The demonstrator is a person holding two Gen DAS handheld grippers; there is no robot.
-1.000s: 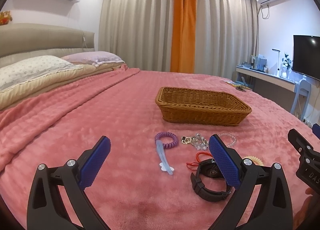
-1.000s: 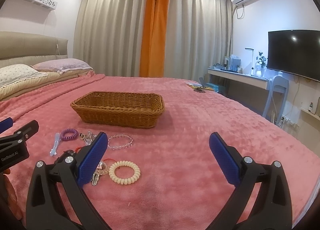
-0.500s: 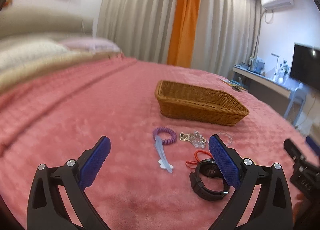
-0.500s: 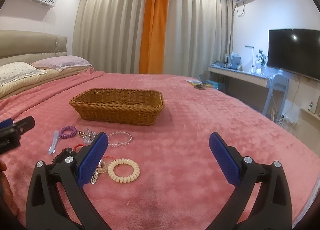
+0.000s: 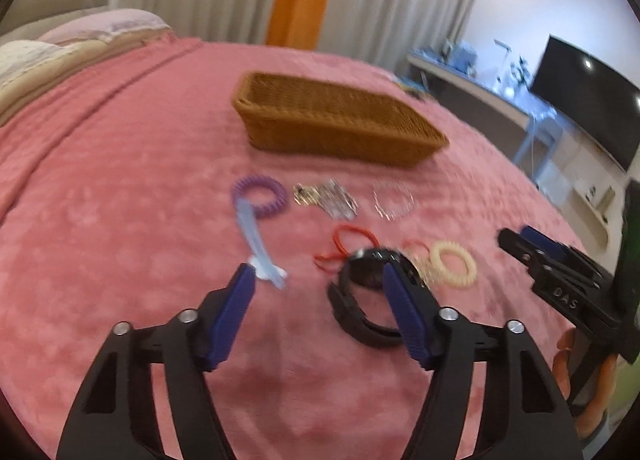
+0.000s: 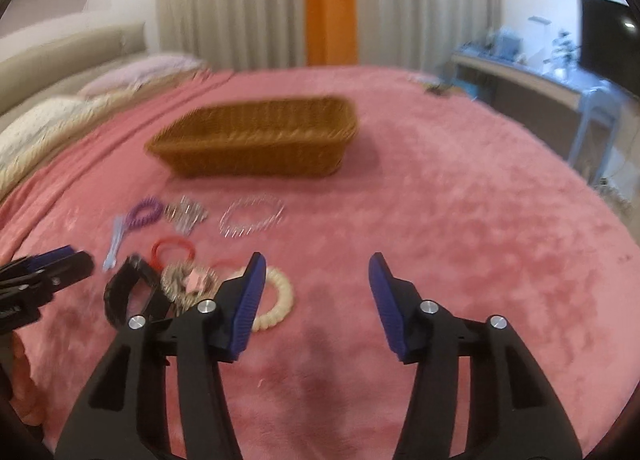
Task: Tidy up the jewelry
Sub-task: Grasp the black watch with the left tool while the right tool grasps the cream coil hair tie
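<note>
Two black tools with blue finger pads hang over a bed covered by a pink plush blanket (image 5: 120, 164). The left tool (image 5: 316, 280) has its jaws closing; only bare blanket lies between the pads, so nothing is gripped. The right tool (image 6: 316, 272) likewise has its jaws closing over bare blanket, with nothing gripped.

Task items, as seen from the left wrist view:
- The rectangular brown wicker basket (image 5: 340, 128) stands at 12 o'clock, beyond the jewelry.
- The purple spiral coil band (image 5: 260, 196) lies at 11 o'clock, touching the upper end of a pale blue flat hair clip (image 5: 256, 240), whose lower end sits just beside the left pad.
- The silver and gold metal cluster (image 5: 324, 200) and the clear beaded bracelet (image 5: 394, 202) lie in a row at 12 to 1 o'clock, in front of the basket.
- The red cord loop (image 5: 352, 240) touches the black wristwatch (image 5: 368, 272), which is partly hidden behind the right pad.
- The cream spiral coil band (image 5: 454, 264) lies at 2 o'clock, near the watch.

Both views are motion-blurred. A hand (image 5: 588, 380) grips the right tool's handle at 4 o'clock.
</note>
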